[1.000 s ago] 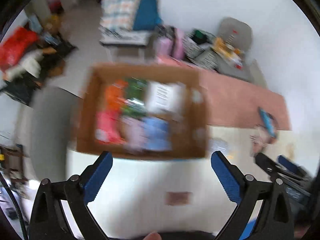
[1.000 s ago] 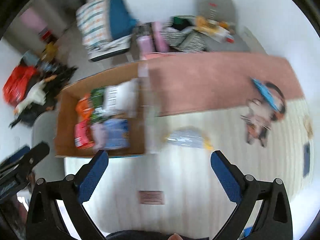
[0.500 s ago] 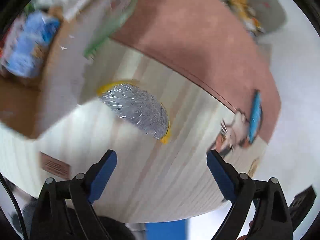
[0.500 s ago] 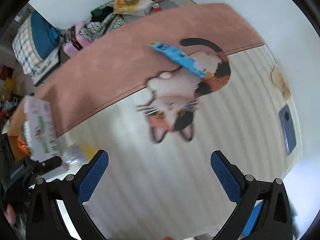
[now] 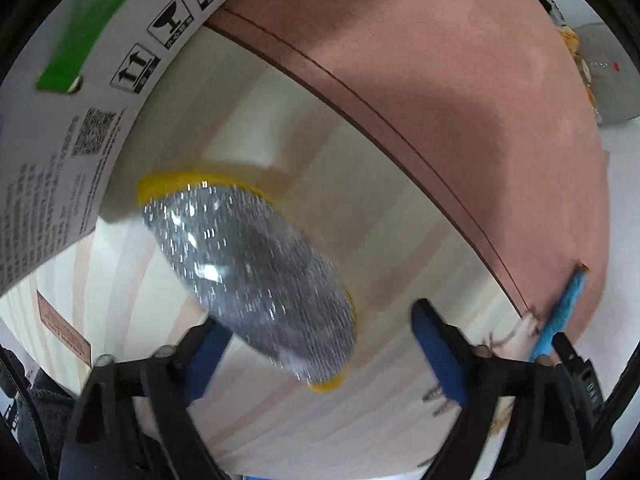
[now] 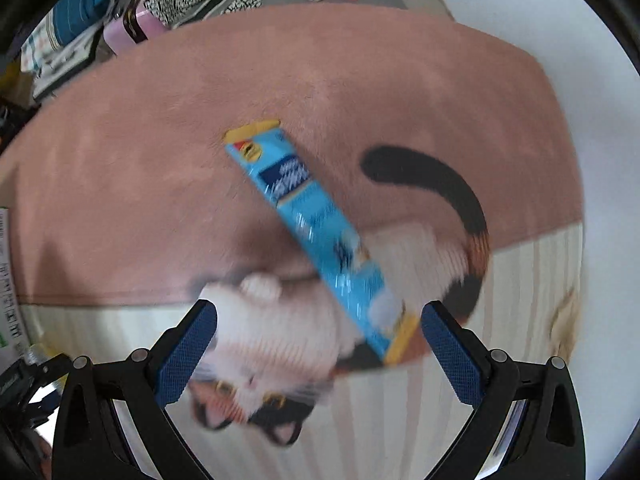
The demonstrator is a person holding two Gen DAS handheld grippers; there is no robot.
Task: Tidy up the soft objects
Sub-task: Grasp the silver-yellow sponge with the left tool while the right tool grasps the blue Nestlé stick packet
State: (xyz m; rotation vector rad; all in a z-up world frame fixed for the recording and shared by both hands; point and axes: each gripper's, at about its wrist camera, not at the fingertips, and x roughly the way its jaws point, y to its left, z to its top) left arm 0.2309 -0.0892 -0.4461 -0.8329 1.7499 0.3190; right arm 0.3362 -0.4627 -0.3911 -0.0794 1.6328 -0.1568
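The left gripper (image 5: 320,344) is spread wide and holds nothing. Right in front of it, in the middle of the left wrist view, lies a shiny silver pouch (image 5: 252,276) with yellow ends. It rests flat on the striped mat (image 5: 400,240). The pouch's near end sits between the two blue fingers, close to the left finger (image 5: 208,356), but I cannot tell if it touches. The gripper looks lined up this way so it can close on the soft pouch and lift it.

At the upper left of that view is the white side of a cardboard box (image 5: 80,92) with printed signs and green tape. The pouch lies just beside it, so the box is probably where the soft things go.

The right gripper (image 6: 318,348) is also spread wide and empty. In the middle of the right wrist view lies a long blue packet (image 6: 316,236) with yellow ends. It leans across the pink rug (image 6: 160,168) and over a cat picture (image 6: 280,344) on the mat. Its lower end is near the right finger (image 6: 452,356). The gripper points at that end, likely because a thin end is easy to pinch.

Both pictures are blurry, so small words on the packets cannot be read. Neither soft thing is in the box yet.
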